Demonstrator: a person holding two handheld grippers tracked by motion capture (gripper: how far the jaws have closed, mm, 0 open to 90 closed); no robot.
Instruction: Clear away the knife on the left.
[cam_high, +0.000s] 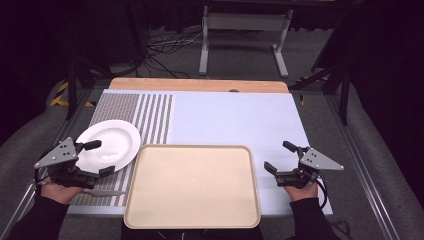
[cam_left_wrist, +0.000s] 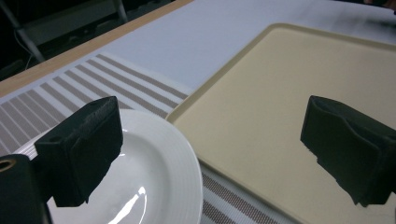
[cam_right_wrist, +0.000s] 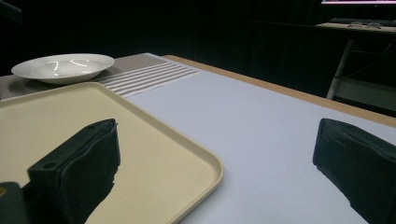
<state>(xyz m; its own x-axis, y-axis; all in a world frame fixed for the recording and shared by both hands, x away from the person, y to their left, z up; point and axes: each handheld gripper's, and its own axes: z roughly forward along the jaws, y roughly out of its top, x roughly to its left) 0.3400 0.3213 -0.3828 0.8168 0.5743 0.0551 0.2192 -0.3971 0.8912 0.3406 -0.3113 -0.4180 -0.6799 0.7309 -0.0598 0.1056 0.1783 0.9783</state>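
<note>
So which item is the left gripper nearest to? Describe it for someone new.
On the striped placemat at the table's left lies a white plate, just left of the beige tray. It is the scene's one round white dish, shallow, glossy and empty.

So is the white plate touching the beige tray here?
Apart. In the left gripper view a strip of striped placemat shows between the plate rim and the tray edge; the high view shows the same narrow gap.
</note>
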